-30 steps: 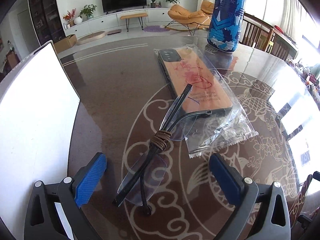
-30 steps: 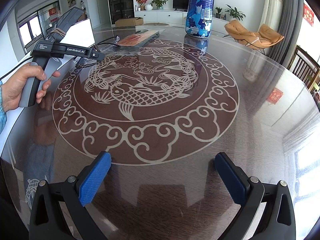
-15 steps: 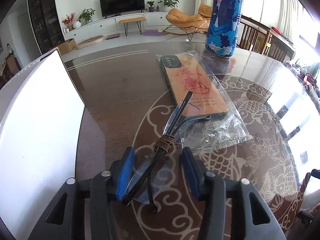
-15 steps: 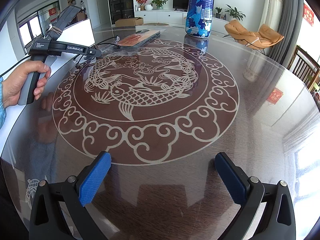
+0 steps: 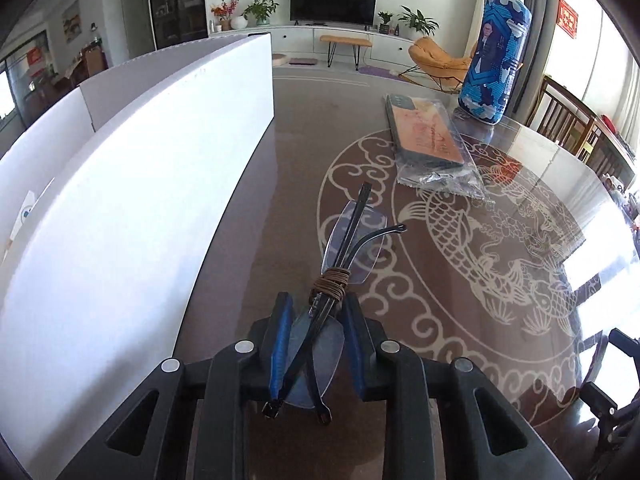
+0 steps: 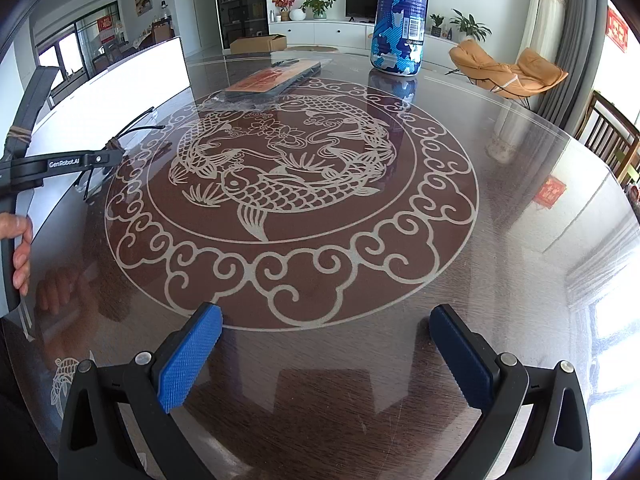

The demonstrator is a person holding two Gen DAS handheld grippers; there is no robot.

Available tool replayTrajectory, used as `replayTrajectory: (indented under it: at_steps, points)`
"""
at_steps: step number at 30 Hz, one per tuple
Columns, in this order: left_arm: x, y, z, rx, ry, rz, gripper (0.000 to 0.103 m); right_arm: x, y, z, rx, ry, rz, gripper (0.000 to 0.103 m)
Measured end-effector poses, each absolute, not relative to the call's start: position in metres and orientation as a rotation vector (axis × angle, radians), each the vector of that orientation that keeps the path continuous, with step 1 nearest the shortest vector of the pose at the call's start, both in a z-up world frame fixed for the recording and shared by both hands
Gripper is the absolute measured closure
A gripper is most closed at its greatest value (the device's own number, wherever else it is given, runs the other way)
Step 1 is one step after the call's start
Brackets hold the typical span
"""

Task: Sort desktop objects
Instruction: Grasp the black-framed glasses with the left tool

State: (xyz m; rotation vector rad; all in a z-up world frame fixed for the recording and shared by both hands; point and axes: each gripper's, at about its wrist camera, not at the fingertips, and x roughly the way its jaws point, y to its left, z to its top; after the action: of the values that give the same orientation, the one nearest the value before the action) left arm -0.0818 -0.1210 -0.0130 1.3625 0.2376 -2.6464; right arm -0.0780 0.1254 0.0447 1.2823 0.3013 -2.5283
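Folded glasses (image 5: 340, 248) with a brown cord wound round the middle stick out from my left gripper (image 5: 318, 304). Its blue pads press on the near lens and temples, and the jaws are still closing. The glasses hang just above the glass table, close to the white box (image 5: 140, 200). In the right wrist view the left gripper (image 6: 112, 156) is at the far left, held by a hand (image 6: 22, 252), with the glasses (image 6: 134, 128) poking forward. My right gripper (image 6: 326, 320) stands open over the table's near part, nothing between its pads.
A phone case in a clear plastic bag (image 5: 428, 140) lies further back, also visible as the bagged case (image 6: 272, 78). A tall blue bottle (image 5: 494, 52) stands behind it. The round glass table (image 5: 520, 280) has a fish pattern. Chairs stand at the right.
The left gripper closed from wide open onto the glasses, then carried them left, away from the bagged phone case and toward the white box. The right gripper stayed still.
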Motion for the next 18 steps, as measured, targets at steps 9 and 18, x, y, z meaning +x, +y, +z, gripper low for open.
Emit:
replayTrajectory:
  at_steps: [9,18]
  points:
    - [-0.07,-0.101,-0.018,1.417,0.148,-2.694,0.025,-0.078,0.125,0.045,1.284,0.3,-2.53,0.0]
    - [-0.072,-0.1,-0.021,1.39,0.082,-2.698,0.02,-0.092,0.121,0.048,1.278,0.255,-2.465,0.0]
